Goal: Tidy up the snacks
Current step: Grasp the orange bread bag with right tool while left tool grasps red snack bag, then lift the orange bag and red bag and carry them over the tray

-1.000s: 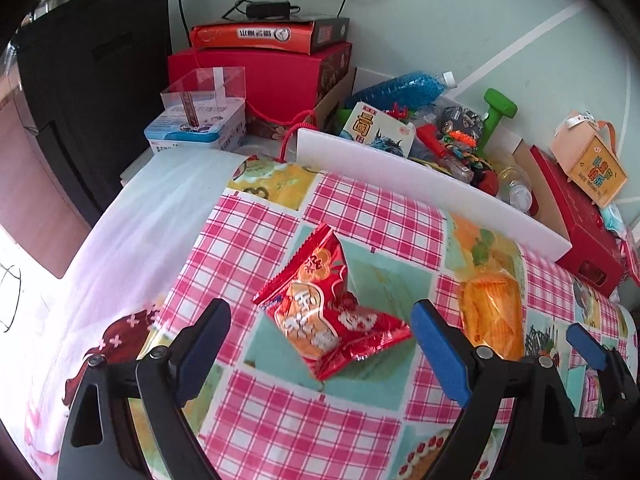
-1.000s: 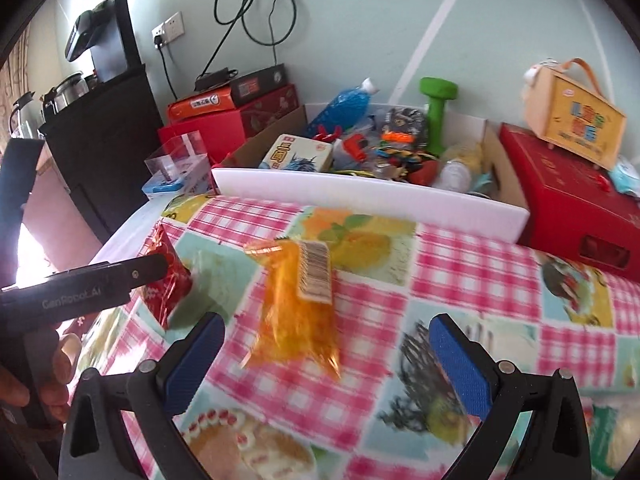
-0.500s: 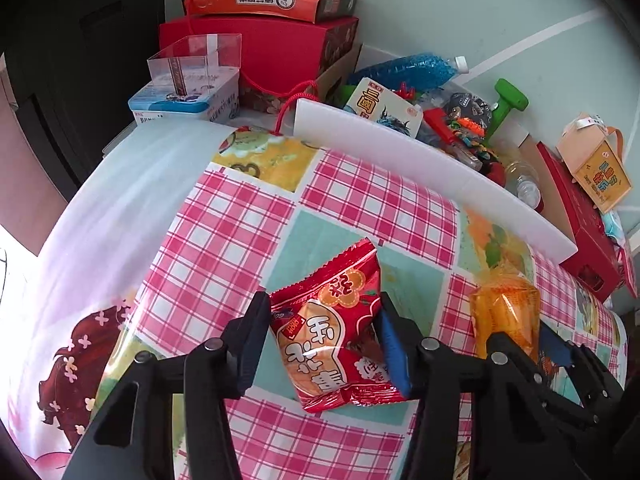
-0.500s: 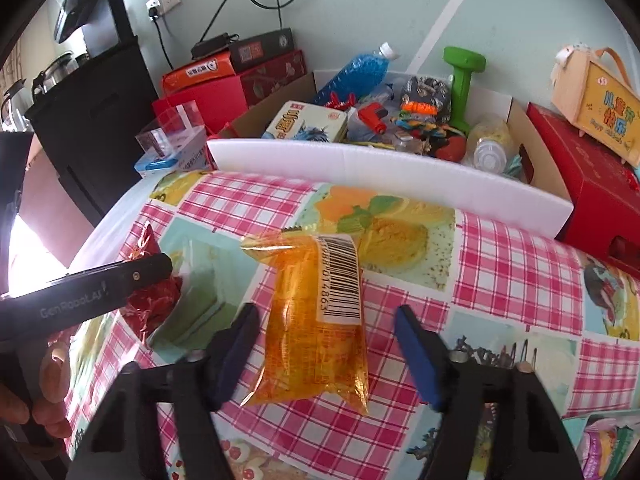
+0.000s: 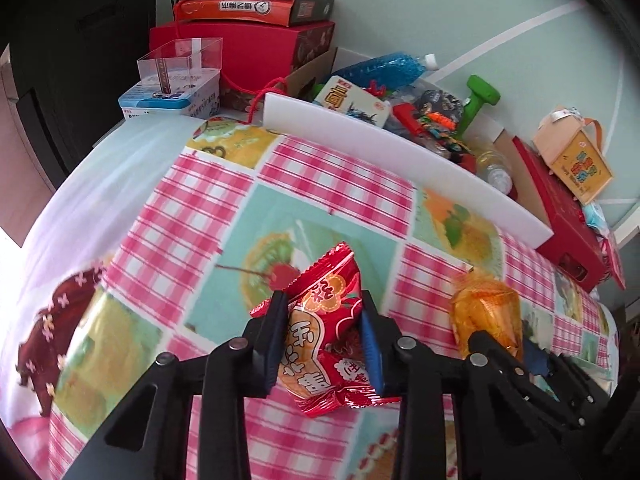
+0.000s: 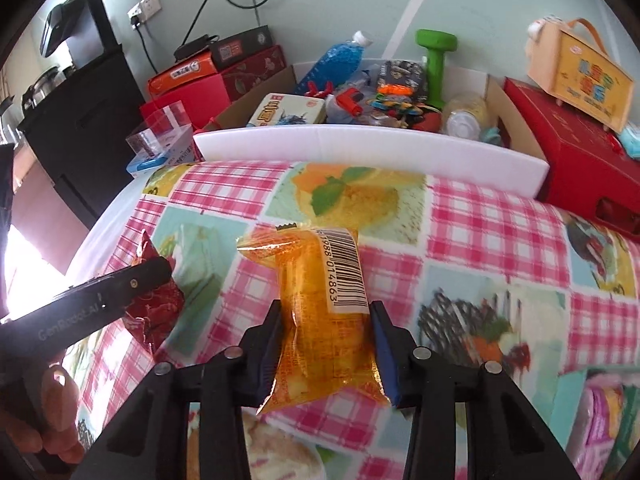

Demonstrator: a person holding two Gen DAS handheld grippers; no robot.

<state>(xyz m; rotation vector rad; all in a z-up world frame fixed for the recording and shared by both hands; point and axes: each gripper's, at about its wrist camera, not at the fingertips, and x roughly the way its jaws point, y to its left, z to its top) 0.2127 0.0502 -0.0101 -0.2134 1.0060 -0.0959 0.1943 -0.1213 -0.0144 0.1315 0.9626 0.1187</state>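
Note:
A red foil snack packet [image 5: 320, 344] lies on the checked tablecloth [image 5: 328, 176]. My left gripper [image 5: 323, 300] has its jaws closing on it, and both pads press its sides. To its right lies a clear orange snack packet [image 6: 320, 320] with a barcode label. My right gripper [image 6: 326, 308] is closing on that one, its pads against both long edges. In the right wrist view the red packet [image 6: 156, 312] shows at the left, partly behind a black finger [image 6: 104, 300] of my left gripper.
A white foam board [image 6: 360, 144] fronts a cardboard box of toys, a blue bottle [image 6: 340, 64] and a green dumbbell [image 6: 434, 60]. Red gift boxes [image 5: 256, 56] stand back left, another red box [image 6: 580, 160] back right. A hand [image 6: 60, 420] shows lower left.
Both grippers stood wide open around their packets a second ago. Their jaws have since drawn in until the pads meet the red and the orange packet. The left gripper has moved in closer.

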